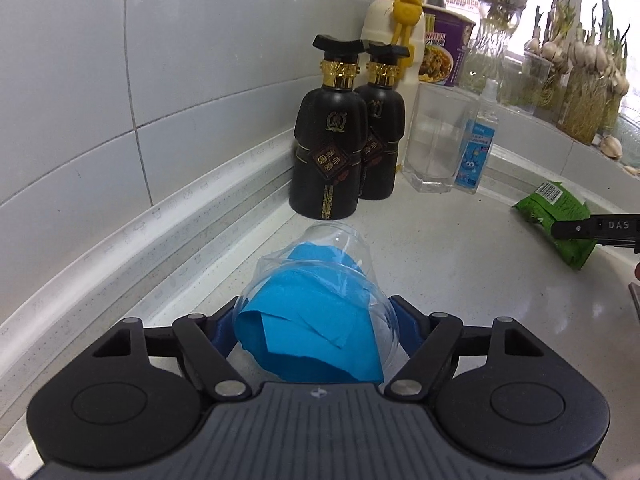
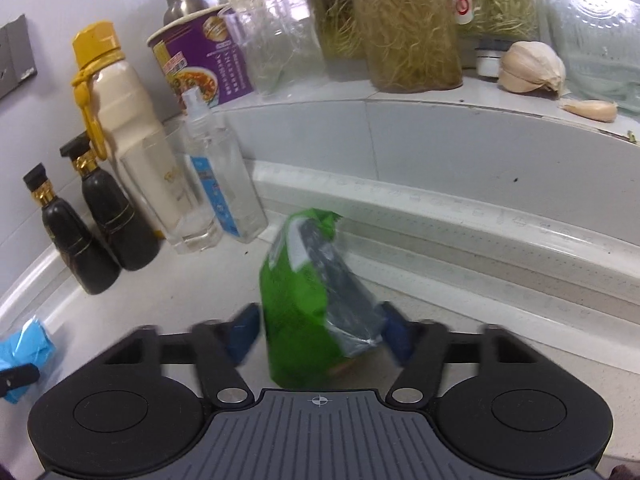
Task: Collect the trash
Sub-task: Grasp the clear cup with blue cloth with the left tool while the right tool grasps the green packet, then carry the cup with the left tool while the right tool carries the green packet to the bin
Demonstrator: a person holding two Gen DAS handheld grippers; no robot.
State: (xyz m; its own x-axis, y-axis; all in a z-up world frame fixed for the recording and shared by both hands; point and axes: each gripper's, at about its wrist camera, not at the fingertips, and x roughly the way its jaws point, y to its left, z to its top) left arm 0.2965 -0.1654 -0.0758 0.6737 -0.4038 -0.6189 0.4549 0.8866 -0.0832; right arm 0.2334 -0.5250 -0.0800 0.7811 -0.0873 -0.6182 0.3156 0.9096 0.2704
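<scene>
Closest to the left wrist camera, a clear plastic cup (image 1: 320, 292) stuffed with crumpled blue paper (image 1: 308, 328) lies on its side between the blue pads of the left claw (image 1: 316, 320), mouth toward the camera and base pointing away toward the wall. The pads sit against the rim on both sides, so the claw is pinching the cup across its widest, stiffest ring — a sensible hold, since the thin wall elsewhere would likely buckle. The paper looks matte and sharply creased; the cup is glossy and slightly dented. In the right wrist view a green snack wrapper (image 2: 300, 304) stands between the pads of the right claw (image 2: 320, 336), pinched low on its body; that picture is blurred around the pads, so firm contact on both sides is probable rather than certain. The wrapper is thin crinkled film with a silvery inner face showing where it has opened, light and floppy, so it should need only a gentle squeeze. Both pieces of trash are at or just above the pale speckled surface (image 1: 460, 240), well apart from each other. Beyond them, along the tiled wall, stand things that look like keepers: two black bottles (image 1: 328, 136) with gold collars, a cream bottle with a yellow cap (image 1: 400, 8), a heavy drinking glass (image 1: 436, 136), a small clear spray bottle (image 1: 478, 144) and a purple noodle cup (image 2: 200, 60). On the sill above sit jars of sprouting garlic (image 2: 408, 24) and a loose garlic bulb (image 2: 532, 68).
</scene>
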